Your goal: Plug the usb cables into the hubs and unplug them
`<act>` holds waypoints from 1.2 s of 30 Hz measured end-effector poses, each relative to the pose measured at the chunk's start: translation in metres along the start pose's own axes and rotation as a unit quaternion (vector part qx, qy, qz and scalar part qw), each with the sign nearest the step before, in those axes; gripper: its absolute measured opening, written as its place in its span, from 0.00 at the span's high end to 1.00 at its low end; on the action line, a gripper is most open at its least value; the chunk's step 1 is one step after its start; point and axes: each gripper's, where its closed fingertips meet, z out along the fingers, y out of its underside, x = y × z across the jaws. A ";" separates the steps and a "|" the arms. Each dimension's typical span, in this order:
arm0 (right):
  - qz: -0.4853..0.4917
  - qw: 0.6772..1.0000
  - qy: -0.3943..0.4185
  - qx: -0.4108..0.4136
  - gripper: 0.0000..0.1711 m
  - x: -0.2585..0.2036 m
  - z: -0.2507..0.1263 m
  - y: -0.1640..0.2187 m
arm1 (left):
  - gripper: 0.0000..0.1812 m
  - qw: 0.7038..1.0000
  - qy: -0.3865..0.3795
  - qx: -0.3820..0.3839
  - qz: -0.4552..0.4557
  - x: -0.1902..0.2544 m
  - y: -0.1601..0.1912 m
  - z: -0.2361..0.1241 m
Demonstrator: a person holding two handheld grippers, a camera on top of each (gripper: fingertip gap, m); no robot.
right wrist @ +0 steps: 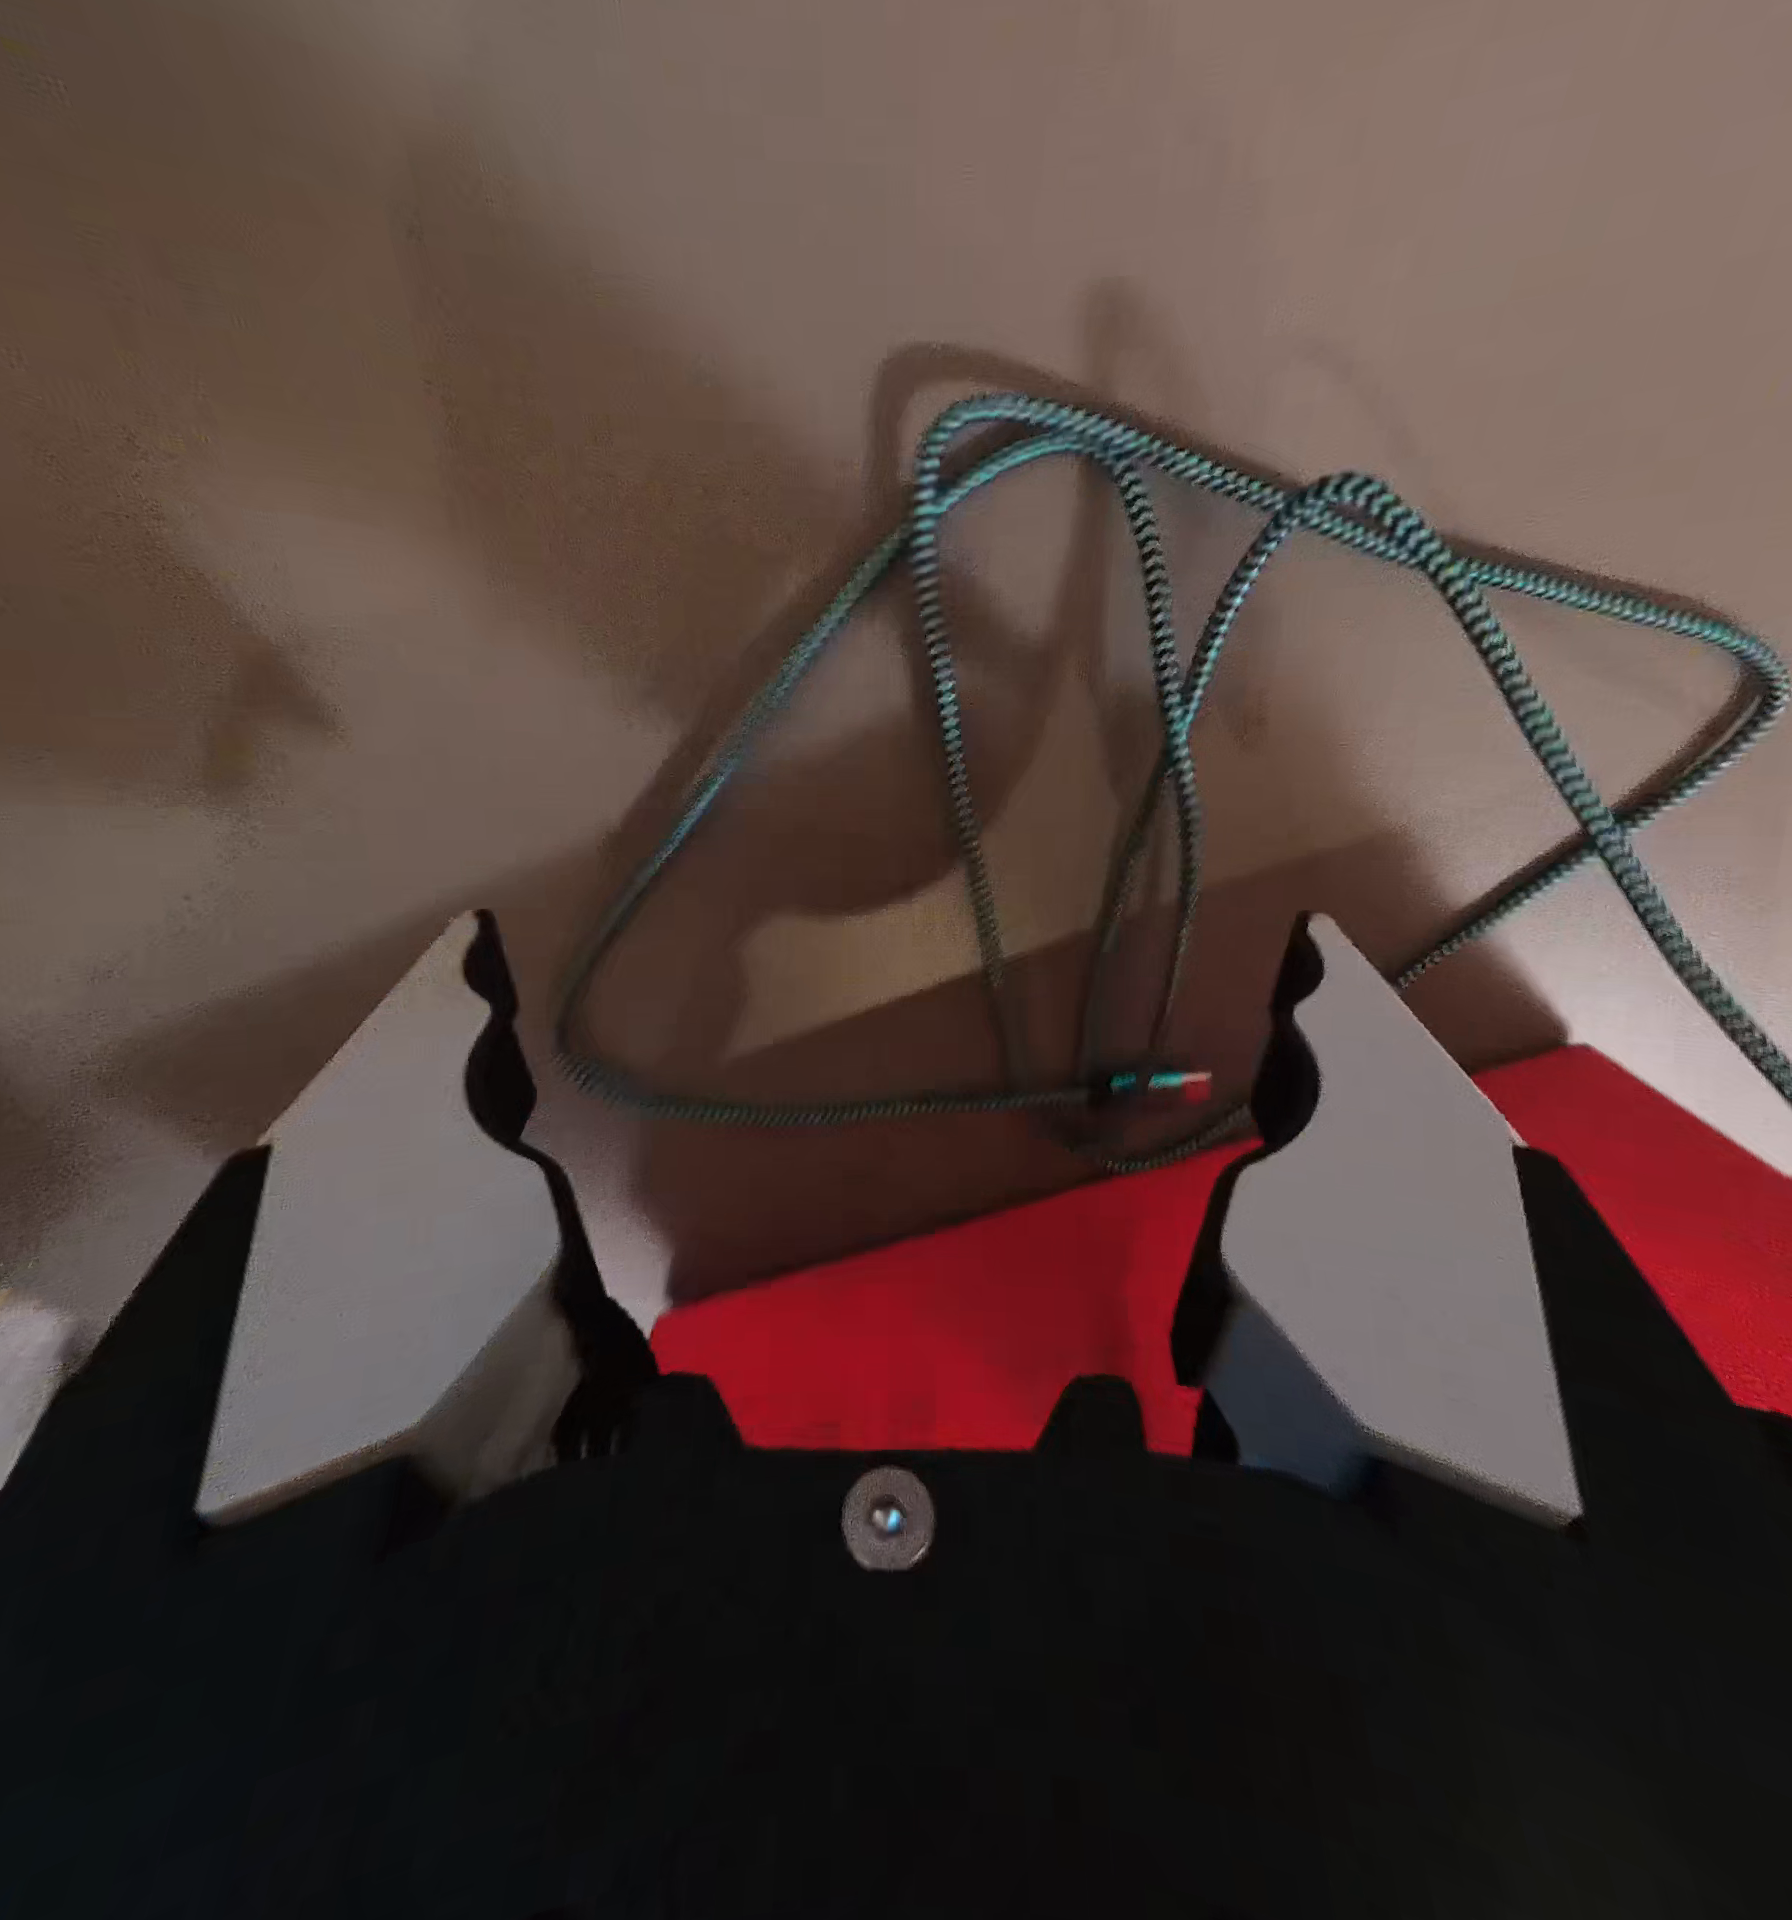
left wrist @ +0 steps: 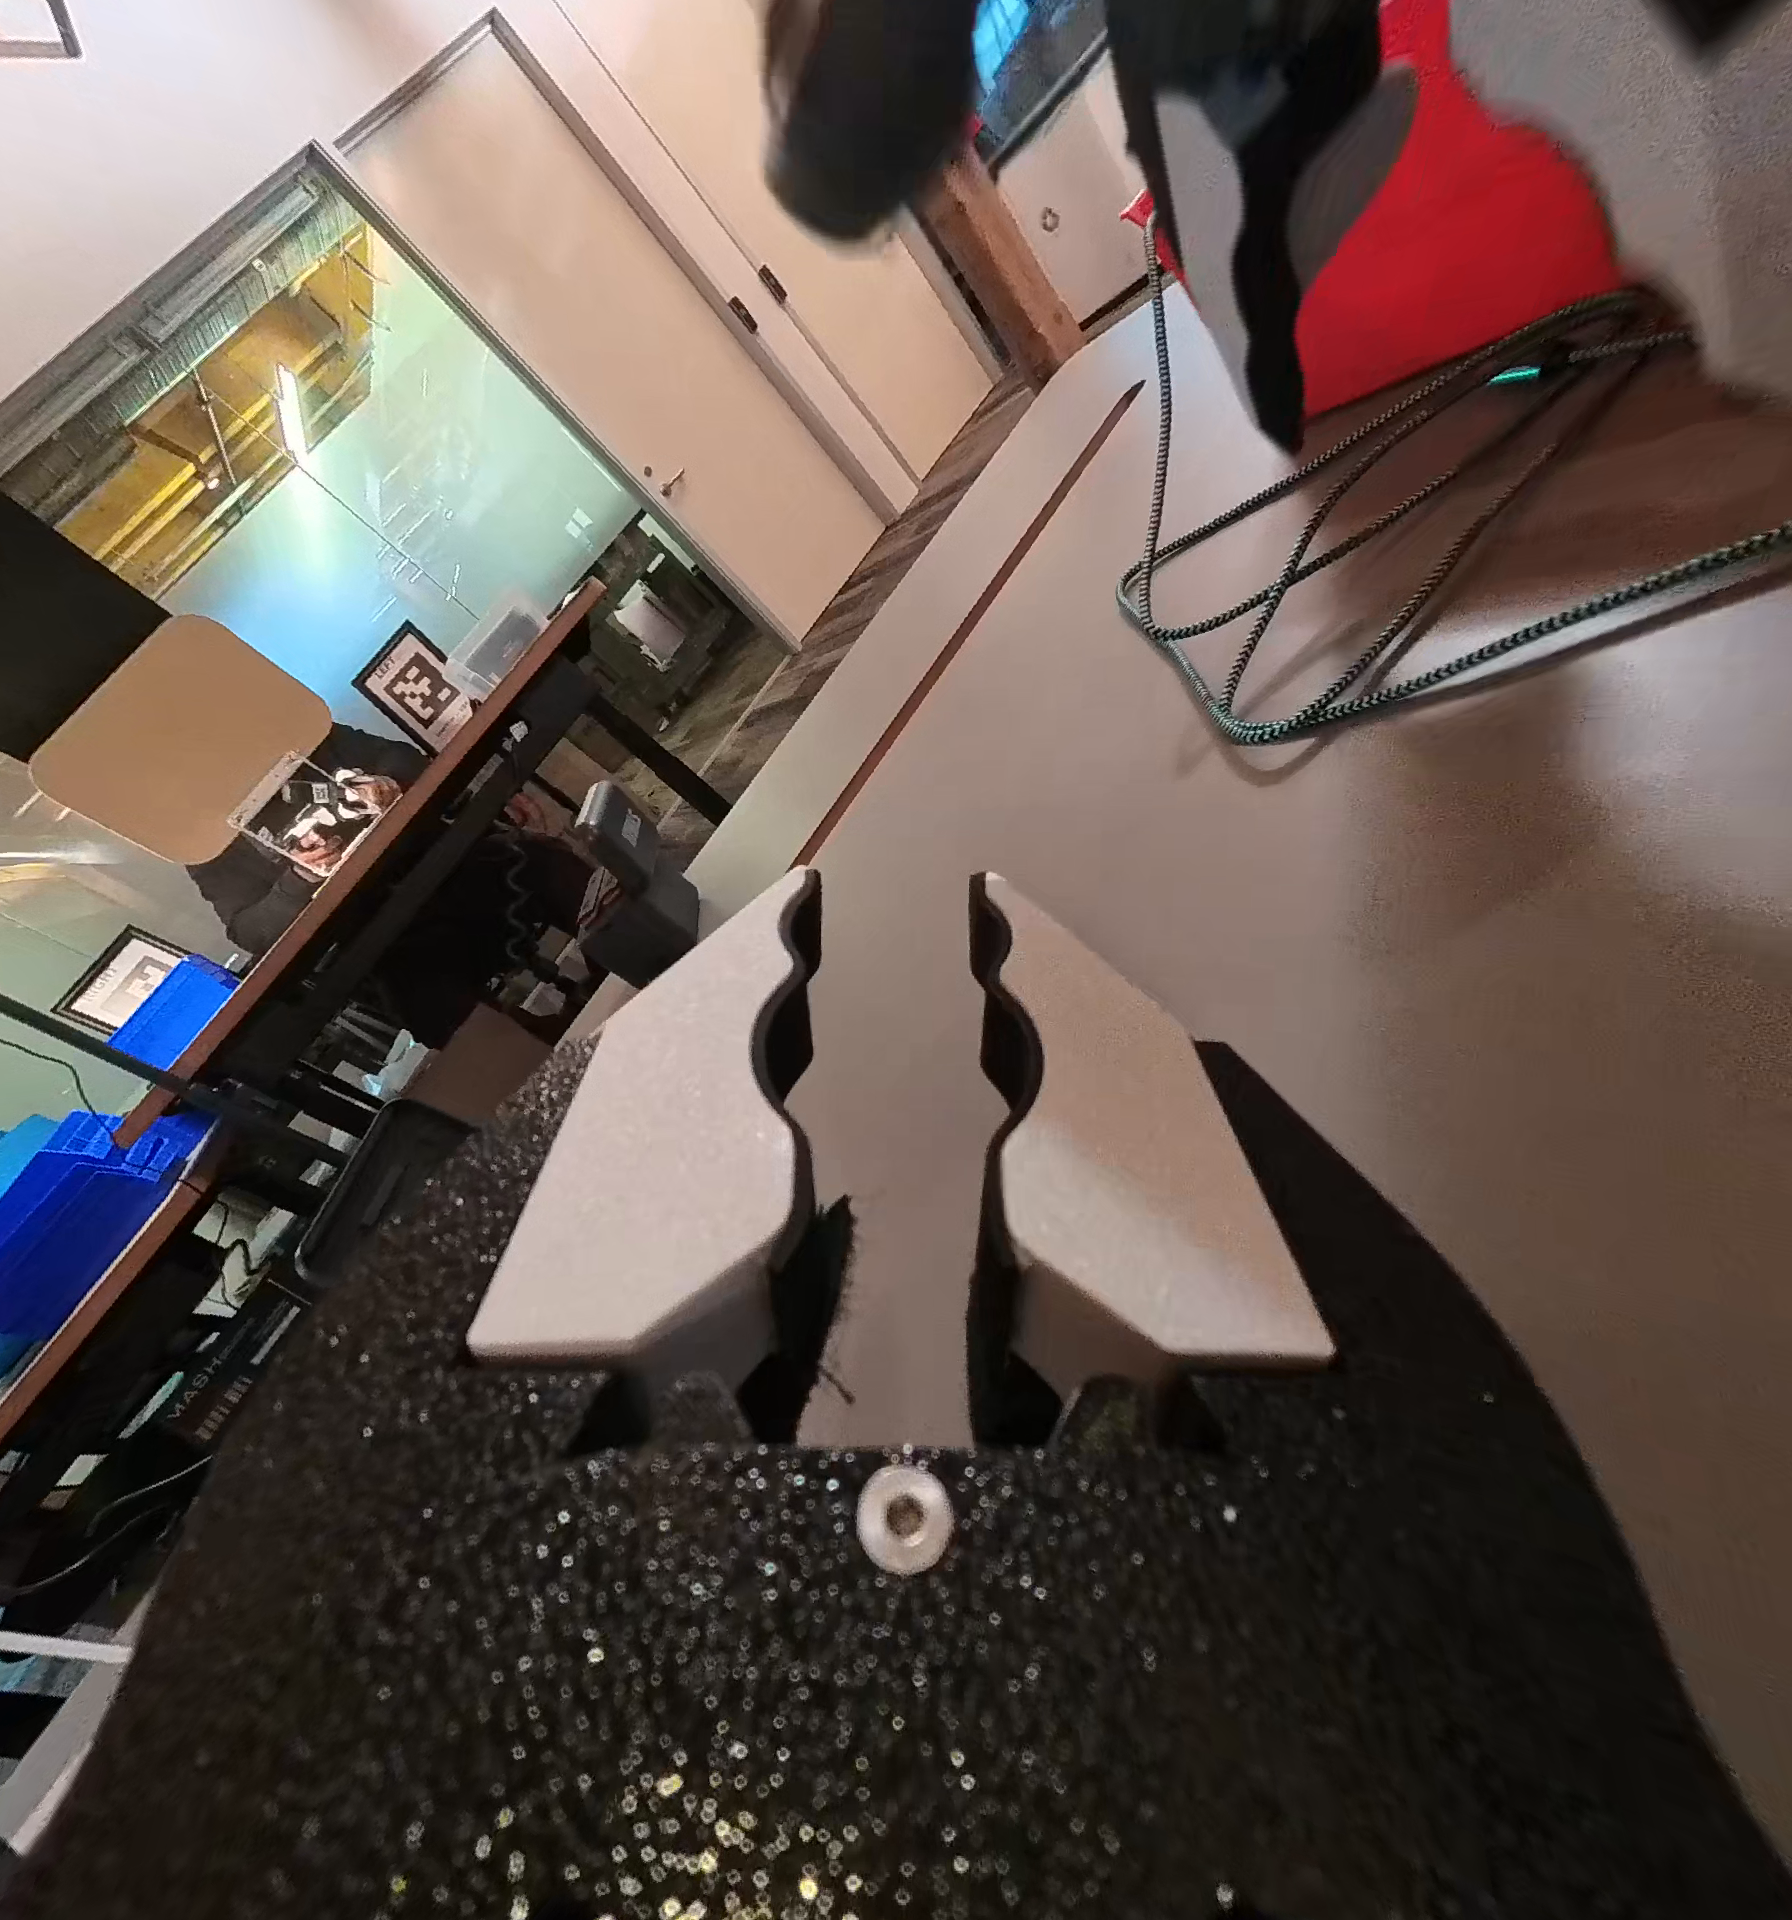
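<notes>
Grey tabletop (left wrist: 1287, 935) fills most of what I see, tilted in the left wrist view, with a second desk (left wrist: 435, 790) and blue bins (left wrist: 50, 1236) beyond its edge. Next in size, a red block (right wrist: 975, 1320) sits on the table. The right gripper (right wrist: 897, 925) hangs just above it, jaws spread wide and empty. The left gripper (left wrist: 897, 883) is low over bare table, well apart from the cable, jaws parted by a narrow gap with nothing between them. A teal-and-black braided cable (right wrist: 1162, 582) lies in loose loops beside the block, its plug (right wrist: 1157, 1086) at the block's edge. I can't tell if it's plugged in.
</notes>
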 end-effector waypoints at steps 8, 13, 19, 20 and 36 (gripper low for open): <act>0.088 0.994 0.021 0.056 0.52 0.008 0.023 -0.033 | 0.86 1.000 0.000 0.001 -0.001 0.000 0.000 0.000; 0.111 0.992 0.001 0.052 0.74 0.006 0.022 -0.033 | 0.87 1.000 0.001 -0.001 0.004 0.001 0.000 0.001; 0.058 0.995 0.071 0.047 0.95 0.007 0.021 -0.029 | 0.88 1.000 0.004 -0.005 0.020 0.004 0.000 0.001; 0.035 0.994 0.095 0.034 0.97 0.008 0.020 -0.025 | 0.88 1.000 0.004 -0.006 0.023 0.004 0.000 0.001; -0.182 0.910 0.373 -0.001 0.98 0.071 -0.256 0.073 | 0.90 1.000 0.004 -0.009 0.028 0.005 0.002 0.001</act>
